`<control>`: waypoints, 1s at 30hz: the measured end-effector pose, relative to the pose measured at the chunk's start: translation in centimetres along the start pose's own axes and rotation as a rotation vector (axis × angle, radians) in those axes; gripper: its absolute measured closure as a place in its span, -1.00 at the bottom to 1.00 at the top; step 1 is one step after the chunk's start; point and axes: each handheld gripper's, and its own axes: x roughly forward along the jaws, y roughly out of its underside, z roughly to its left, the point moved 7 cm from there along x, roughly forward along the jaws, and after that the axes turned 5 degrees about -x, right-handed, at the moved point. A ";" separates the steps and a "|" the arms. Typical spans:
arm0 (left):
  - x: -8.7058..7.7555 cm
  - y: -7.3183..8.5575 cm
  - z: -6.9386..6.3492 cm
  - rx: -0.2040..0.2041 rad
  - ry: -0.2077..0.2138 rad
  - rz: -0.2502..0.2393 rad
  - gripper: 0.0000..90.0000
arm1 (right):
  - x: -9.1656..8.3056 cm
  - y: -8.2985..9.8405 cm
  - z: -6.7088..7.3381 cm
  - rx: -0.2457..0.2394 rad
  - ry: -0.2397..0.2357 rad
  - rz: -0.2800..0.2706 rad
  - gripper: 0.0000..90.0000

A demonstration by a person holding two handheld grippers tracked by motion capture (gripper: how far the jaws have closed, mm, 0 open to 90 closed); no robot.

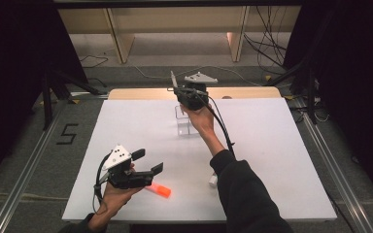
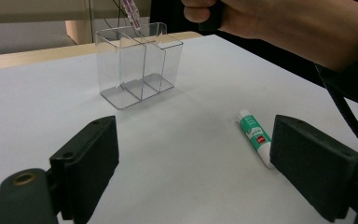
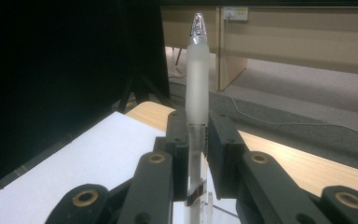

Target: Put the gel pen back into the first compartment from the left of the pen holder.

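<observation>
Toward the far middle of the white table (image 1: 272, 145), the right gripper (image 3: 196, 140) has its two black jaws pressed onto a frosted, translucent pen with a clear pointed tip (image 3: 197, 79), holding it by its lower barrel. In the right gripper view the pen stands upright between the jaws, its tip uppermost. From the left gripper view, the pen's lower end sits at the top of a clear plastic organiser with three compartments (image 2: 140, 65), at its far-side section; whether it touches the wall cannot be told. The organiser stands upright near the table's far edge, just below the right hand (image 1: 199, 116) in the high view.

At the near left, the left gripper (image 1: 145, 162) hovers over the table with its jaws spread wide and nothing between them. Just to its right lies an orange marker (image 1: 160, 190) on the table. A small white tube with a green label (image 2: 255, 135) lies flat at the near right, well apart from the organiser.
</observation>
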 end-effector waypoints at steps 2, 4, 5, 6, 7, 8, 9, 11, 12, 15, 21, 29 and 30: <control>0.0 0.0 0.0 0.000 0.000 -0.001 -0.67 | 0.4 0.3 -0.2 0.009 0.007 0.002 0.78; 0.0 0.0 0.0 0.001 0.000 -0.001 -0.67 | 0.6 0.4 -0.3 0.008 0.015 0.003 0.78; 0.0 0.0 0.0 0.000 0.001 -0.002 -0.67 | 0.7 0.5 -0.3 0.003 0.015 0.000 0.78; 0.0 0.0 0.0 0.001 0.001 -0.002 -0.67 | 0.8 0.5 -0.2 0.002 0.019 -0.002 0.78; 0.0 0.0 0.0 0.001 0.001 -0.001 -0.67 | 0.9 0.6 -0.2 -0.005 0.026 -0.004 0.78; 0.0 0.0 0.0 0.001 0.001 -0.001 -0.67 | 1.0 0.7 -0.2 -0.006 0.025 -0.005 0.78; 0.0 0.0 0.0 0.001 0.002 -0.002 -0.67 | 1.2 0.8 -0.1 0.000 0.023 -0.004 0.78; 0.0 0.0 0.0 0.001 0.002 -0.003 -0.67 | 1.3 0.9 -0.2 -0.009 0.025 -0.008 0.78; 0.0 0.0 0.0 0.002 0.003 -0.002 -0.67 | 1.4 1.0 -0.1 -0.005 0.030 0.001 0.78; -0.1 0.0 0.0 0.002 0.003 -0.002 -0.67 | 1.7 1.4 -0.2 0.001 0.036 0.006 0.78; 0.0 -0.1 -0.1 0.003 0.004 -0.004 -0.67 | 2.1 1.7 -0.2 0.004 0.042 0.006 0.78; -0.1 -0.1 -0.1 0.006 0.004 -0.003 -0.67 | 2.4 2.0 -0.3 0.001 0.048 0.008 0.78; -0.1 -0.1 -0.1 0.006 0.004 -0.003 -0.67 | 2.4 2.0 -0.3 0.001 0.048 0.008 0.78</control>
